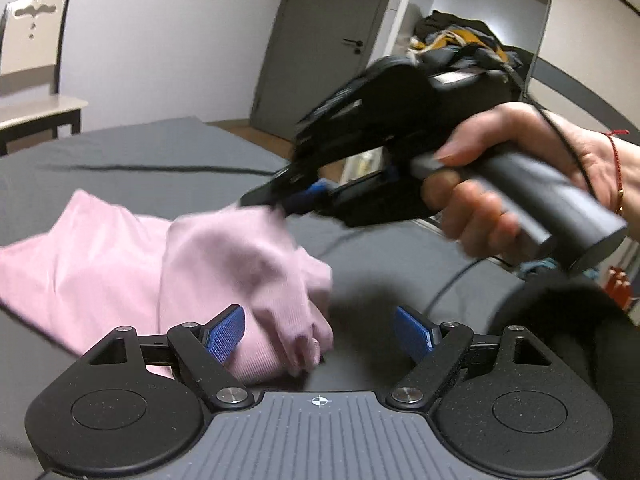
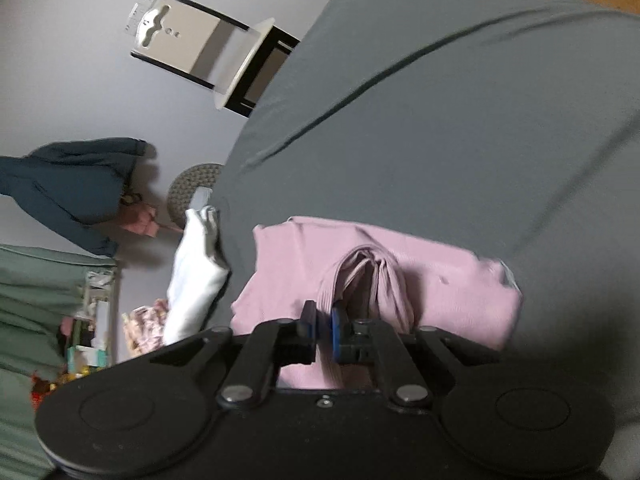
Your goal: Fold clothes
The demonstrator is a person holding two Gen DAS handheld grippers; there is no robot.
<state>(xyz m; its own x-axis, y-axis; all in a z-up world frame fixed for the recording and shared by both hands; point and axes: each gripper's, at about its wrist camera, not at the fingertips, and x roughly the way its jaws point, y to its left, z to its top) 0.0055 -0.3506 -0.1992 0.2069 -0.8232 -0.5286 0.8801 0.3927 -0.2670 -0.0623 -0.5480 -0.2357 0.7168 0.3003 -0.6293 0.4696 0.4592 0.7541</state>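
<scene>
On a bed covered with a smooth grey sheet (image 2: 440, 120), a pale pink ribbed-knit garment (image 1: 100, 264) lies partly folded, its flat body spread toward the left of the left wrist view and a bunched fold rising toward the middle. Beyond the bed stand a grey door (image 1: 320, 40), a cream and black wooden chair (image 2: 192, 44), and a heap of dark and mustard clothes (image 1: 460, 44); a small white folded cloth (image 2: 196, 272) hangs at the bed's edge.

The right hand-held gripper (image 1: 296, 200), gripped by a bare hand (image 1: 512, 184) with a red thread bracelet, has its blue-padded jaws pressed together on a pinched ridge of the pink fabric, lifting it off the sheet; the right wrist view shows the pleats bunched just past the closed pads.

The left hand-held gripper (image 1: 320, 332) hovers low with its jaws spread wide, holding nothing. Its left blue pad (image 1: 224, 332) sits against the garment's near corner, while its right pad is over bare sheet.

The garment's long axis runs leftward and away from the left gripper, which is the nearer of the two to the free corner; that corner looks the likely next grasp.
</scene>
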